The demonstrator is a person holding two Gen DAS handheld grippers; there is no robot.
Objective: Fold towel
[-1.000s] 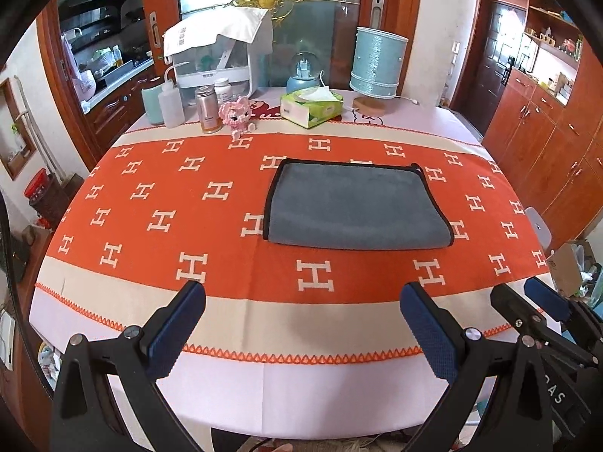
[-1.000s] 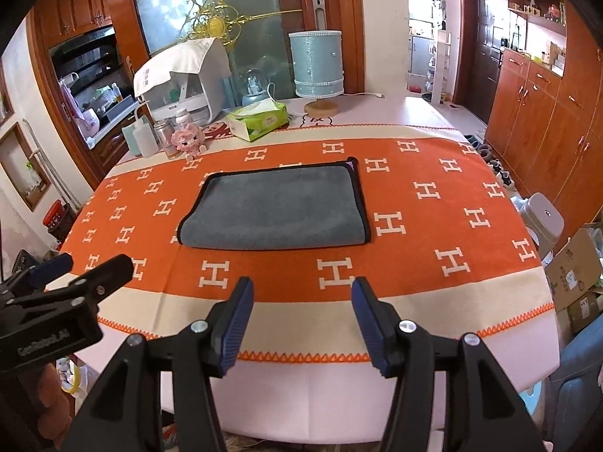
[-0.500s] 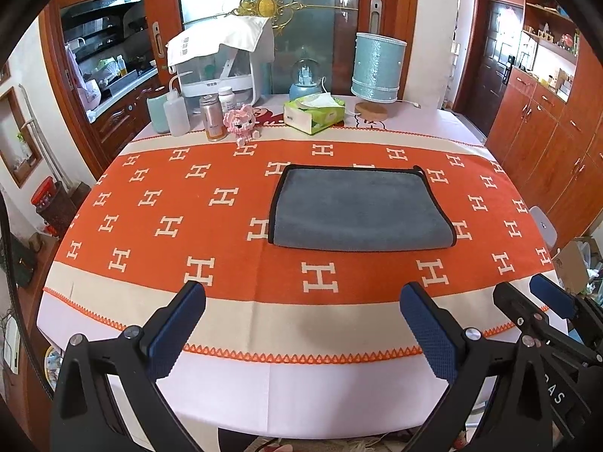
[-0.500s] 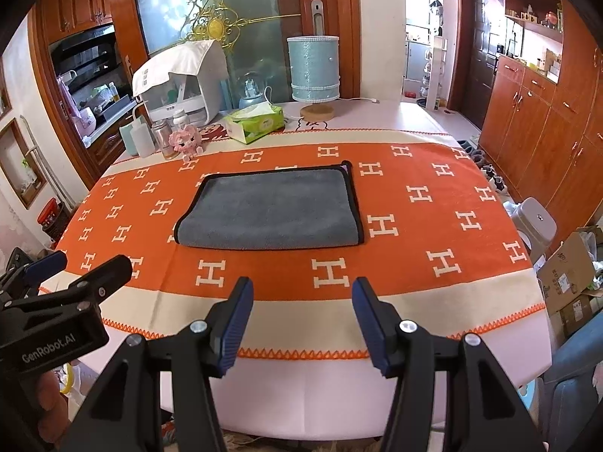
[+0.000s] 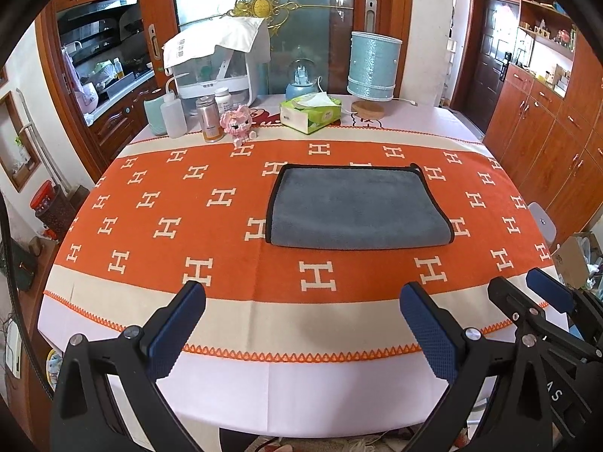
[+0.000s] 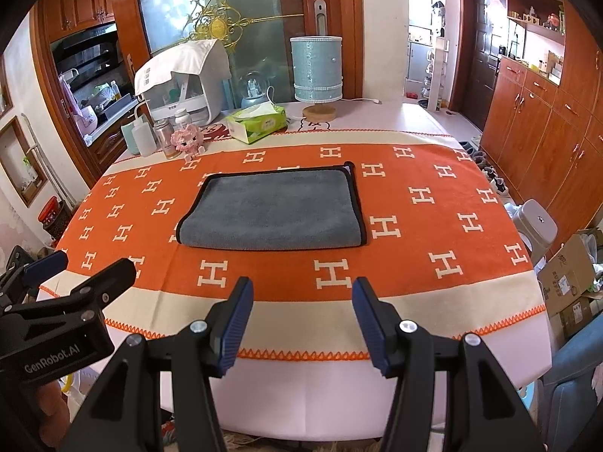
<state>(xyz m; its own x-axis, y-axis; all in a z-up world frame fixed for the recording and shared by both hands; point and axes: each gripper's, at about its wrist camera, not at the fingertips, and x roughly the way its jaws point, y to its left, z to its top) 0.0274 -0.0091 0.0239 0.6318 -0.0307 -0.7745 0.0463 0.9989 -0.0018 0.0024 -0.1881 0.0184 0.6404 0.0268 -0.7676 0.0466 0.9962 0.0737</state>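
L wrist view: left gripper, ribbed blue pads, spread wide, empty. Folded grey plush towel w/ black piping lies flat ahead, slightly right, on orange H-pattern woven cloth.

R wrist view: right gripper partly open, empty; towel ahead, slightly left.

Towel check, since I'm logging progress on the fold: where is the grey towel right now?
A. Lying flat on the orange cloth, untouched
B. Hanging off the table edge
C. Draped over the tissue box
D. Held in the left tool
A: the grey towel lies flat on the orange cloth, with the left tool and right tool both open and short of it.
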